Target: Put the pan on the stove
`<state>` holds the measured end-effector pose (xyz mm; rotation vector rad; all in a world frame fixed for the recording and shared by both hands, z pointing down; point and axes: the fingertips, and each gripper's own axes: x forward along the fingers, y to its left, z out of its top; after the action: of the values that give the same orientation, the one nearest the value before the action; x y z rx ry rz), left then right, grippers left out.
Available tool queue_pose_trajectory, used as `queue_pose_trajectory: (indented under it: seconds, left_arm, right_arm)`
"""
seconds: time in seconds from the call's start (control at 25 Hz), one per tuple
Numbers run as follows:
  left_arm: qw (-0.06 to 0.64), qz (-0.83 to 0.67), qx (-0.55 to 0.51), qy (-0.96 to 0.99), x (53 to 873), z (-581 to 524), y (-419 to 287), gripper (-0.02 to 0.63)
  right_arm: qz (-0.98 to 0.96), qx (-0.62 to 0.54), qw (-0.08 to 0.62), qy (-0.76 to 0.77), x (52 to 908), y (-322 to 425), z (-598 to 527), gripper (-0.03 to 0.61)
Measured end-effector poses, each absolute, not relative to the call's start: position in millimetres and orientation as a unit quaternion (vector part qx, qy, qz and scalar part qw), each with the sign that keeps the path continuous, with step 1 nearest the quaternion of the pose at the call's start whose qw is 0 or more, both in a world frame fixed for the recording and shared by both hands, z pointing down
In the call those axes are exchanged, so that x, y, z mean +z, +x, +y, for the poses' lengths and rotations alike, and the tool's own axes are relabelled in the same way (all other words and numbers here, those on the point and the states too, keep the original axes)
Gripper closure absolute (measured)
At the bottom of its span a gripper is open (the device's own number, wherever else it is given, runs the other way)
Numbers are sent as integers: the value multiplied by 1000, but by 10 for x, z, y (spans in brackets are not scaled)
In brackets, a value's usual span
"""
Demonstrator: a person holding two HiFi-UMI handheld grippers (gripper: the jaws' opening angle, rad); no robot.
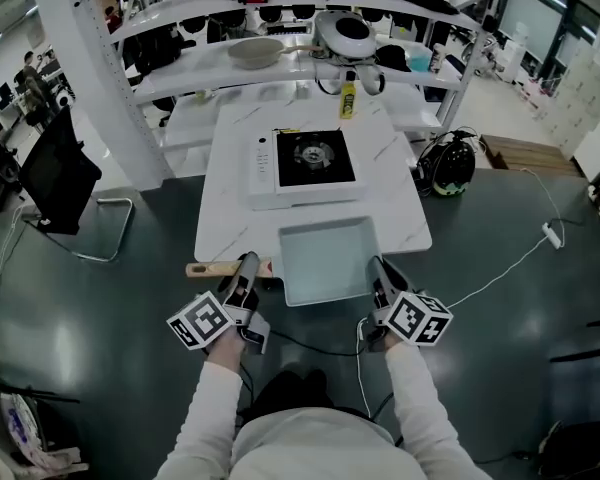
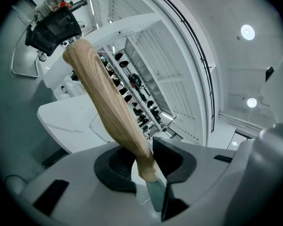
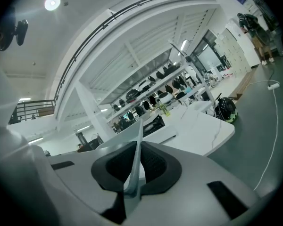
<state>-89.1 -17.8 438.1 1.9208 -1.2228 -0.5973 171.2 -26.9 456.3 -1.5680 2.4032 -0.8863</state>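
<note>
Left gripper (image 1: 247, 266): jaws are clenching the pan's wooden handle (image 2: 104, 102), at 9 o'clock of the pan.
Right gripper (image 1: 378, 269): jaws are pinching the pan's thin rim at 3 o'clock.
Pan (image 1: 327, 260): square and grey, it is overlapping the near edge of the table (image 1: 400, 208), at 6 o'clock of the stove.
Stove (image 1: 302, 165): single-burner unit is standing mid-table, apart from the pan.

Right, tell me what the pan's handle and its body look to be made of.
The handle looks like wood: tan colour, lengthwise grain and a dull, unvarnished-looking finish. The pan body is probably metal under a pale grey-green matte coating: its rim looks thin and sheet-like in the right gripper view, and nothing glares off it. The kind of coating cannot be told.
</note>
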Motion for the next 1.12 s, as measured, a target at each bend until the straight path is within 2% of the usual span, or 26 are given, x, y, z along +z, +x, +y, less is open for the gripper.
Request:
queue_pose_trajectory:
  seconds: [0.36, 1.12]
  left_arm:
    - [379, -486, -231, 752, 4350, -782, -938, 489]
    - [392, -462, -215, 766, 4402, -2804, -1098, 489]
  right_arm:
    - [802, -297, 70, -513, 4563, 1658, -880, 532]
    - [785, -292, 73, -541, 4594, 1500, -2759, 532]
